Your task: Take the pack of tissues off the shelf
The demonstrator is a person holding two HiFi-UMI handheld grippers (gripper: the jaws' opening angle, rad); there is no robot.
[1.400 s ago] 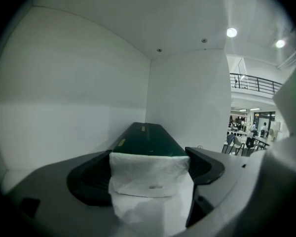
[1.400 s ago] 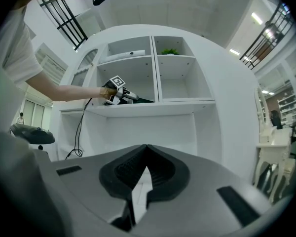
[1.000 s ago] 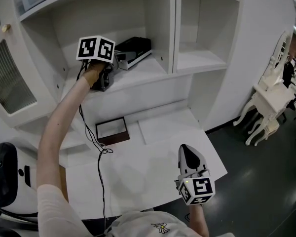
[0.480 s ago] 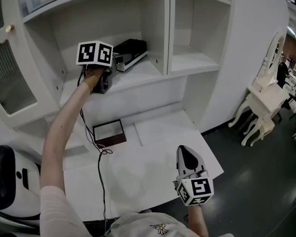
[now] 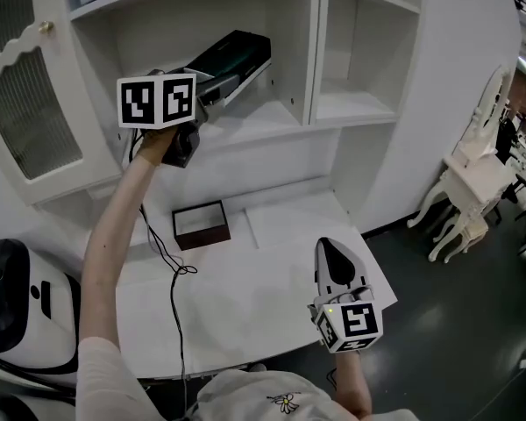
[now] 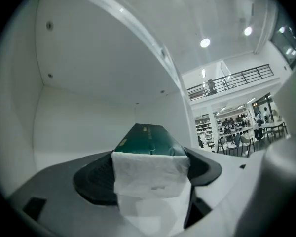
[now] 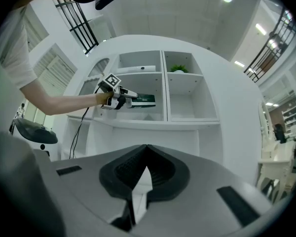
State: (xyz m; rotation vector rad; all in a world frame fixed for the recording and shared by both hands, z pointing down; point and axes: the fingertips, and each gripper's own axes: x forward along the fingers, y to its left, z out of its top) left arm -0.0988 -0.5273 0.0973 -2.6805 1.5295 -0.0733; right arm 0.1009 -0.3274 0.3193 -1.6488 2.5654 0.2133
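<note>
The pack of tissues (image 5: pixel 234 59) is dark green with a white tissue end. It is tilted in the air above the shelf board (image 5: pixel 263 117), far end raised. My left gripper (image 5: pixel 212 90) is shut on its near end. In the left gripper view the pack (image 6: pixel 145 139) and its white tissue (image 6: pixel 150 174) fill the gap between the jaws. My right gripper (image 5: pixel 333 270) hovers low over the white desk (image 5: pixel 272 288), shut and empty; its jaws meet in the right gripper view (image 7: pixel 145 174), which also shows the pack (image 7: pixel 143 100) far off.
A small brown open box (image 5: pixel 202 226) lies on the desk under the shelf. A black cable (image 5: pixel 171 261) hangs from the left gripper. A cabinet door (image 5: pixel 35 121) stands at the left, a black-and-white device (image 5: pixel 9 296) at lower left, white furniture (image 5: pixel 473 182) at the right.
The left gripper has risen with the pack of tissues, which has come up off the shelf board and tilted. The right gripper has stayed in place.
</note>
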